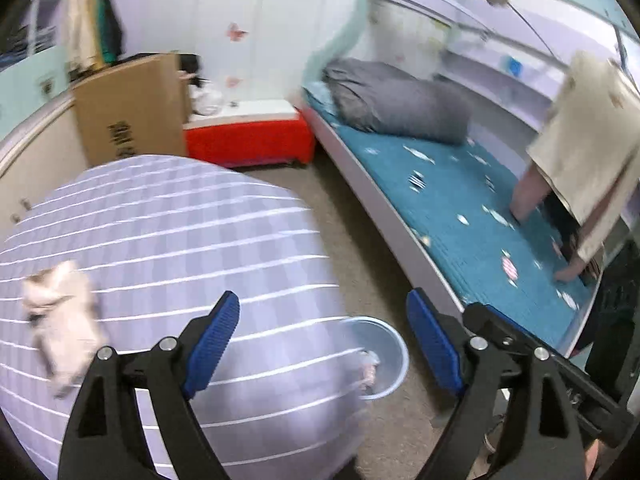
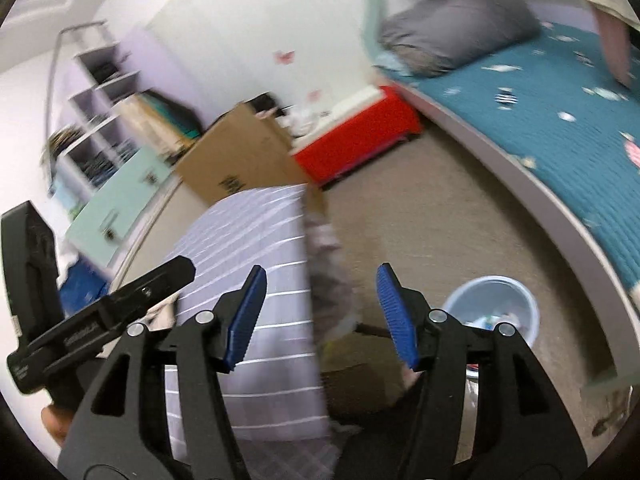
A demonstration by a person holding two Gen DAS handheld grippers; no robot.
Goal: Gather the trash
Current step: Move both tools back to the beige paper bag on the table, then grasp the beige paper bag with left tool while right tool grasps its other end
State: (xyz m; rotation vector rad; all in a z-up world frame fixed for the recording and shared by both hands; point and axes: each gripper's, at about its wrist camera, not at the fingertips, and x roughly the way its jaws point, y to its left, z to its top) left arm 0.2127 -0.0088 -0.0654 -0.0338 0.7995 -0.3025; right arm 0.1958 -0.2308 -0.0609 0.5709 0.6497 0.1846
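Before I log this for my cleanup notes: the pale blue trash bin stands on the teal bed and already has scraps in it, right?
Not quite. The trash bin stands on the carpet floor beside the bed, not on it, as the right wrist view shows. It does already hold scraps.

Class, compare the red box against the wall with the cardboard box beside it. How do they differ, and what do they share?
The red box is bright red with a white top; the cardboard box is plain brown with dark printing. The red box is low and long; the cardboard box rises taller, well above it. Small items rest on the red box; none shows on the cardboard box. Both stand on the floor by the wall, side by side.
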